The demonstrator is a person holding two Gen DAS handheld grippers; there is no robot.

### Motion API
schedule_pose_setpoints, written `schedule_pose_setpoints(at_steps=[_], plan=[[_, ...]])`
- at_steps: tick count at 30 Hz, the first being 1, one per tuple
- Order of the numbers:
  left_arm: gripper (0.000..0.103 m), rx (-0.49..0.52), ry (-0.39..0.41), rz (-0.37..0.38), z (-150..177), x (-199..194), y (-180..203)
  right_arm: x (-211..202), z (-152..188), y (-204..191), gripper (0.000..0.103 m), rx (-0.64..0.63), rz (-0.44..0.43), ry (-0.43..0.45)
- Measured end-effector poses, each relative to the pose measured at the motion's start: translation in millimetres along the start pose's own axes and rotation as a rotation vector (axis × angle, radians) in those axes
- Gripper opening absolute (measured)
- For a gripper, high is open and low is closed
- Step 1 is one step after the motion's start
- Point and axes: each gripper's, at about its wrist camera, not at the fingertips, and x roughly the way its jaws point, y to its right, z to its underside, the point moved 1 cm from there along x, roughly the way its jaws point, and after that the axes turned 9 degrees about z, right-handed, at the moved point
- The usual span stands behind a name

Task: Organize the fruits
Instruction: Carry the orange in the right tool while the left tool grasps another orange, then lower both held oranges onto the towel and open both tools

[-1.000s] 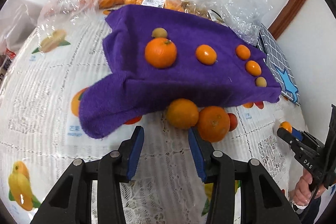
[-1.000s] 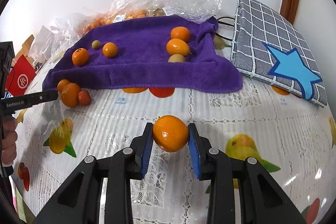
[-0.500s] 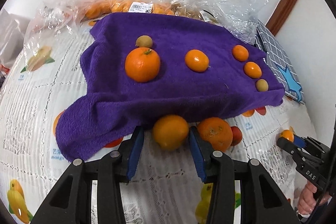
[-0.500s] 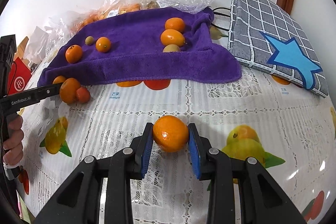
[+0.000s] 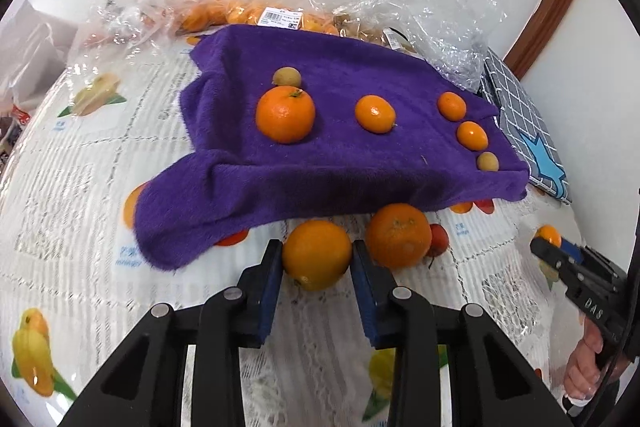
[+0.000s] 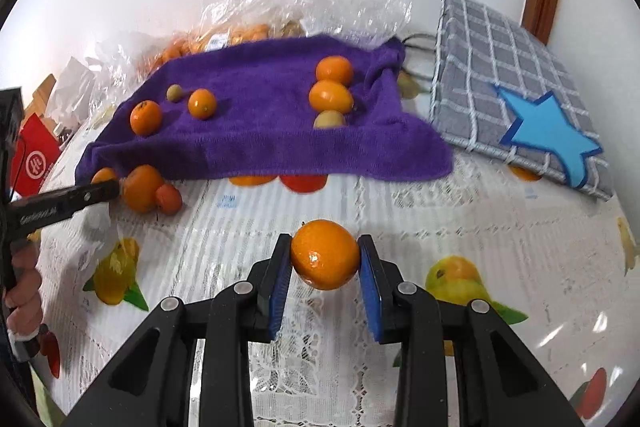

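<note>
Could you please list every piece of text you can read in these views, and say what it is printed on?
"DAS": on the right tongs.
"GenRobot.AI", hard to read: on the left tongs.
Barcode label on the plastic bag: too small.
Blue captions on the tablecloth: blurred.

Left tongs point(image 5: 317, 259) held low and level, both pads touching an orange point(image 5: 317, 254); right tongs point(image 6: 325, 259) likewise level, pads clamped on another orange point(image 6: 325, 254), each handle gripped by a hand
</note>
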Motion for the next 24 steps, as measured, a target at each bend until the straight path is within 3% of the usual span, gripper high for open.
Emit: schedule_pose_setpoints(at_steps=[14,24], plan=[[0.033,-0.045,0.089,-0.018,-10,-53,-14,-27,-36,-7,0.032,0.000,-0.017,0.089],[0.033,-0.058,0.108,-0.012,-36,-50,-25,-6,-61,-22,0.032,0.024,-0.029,0.077]])
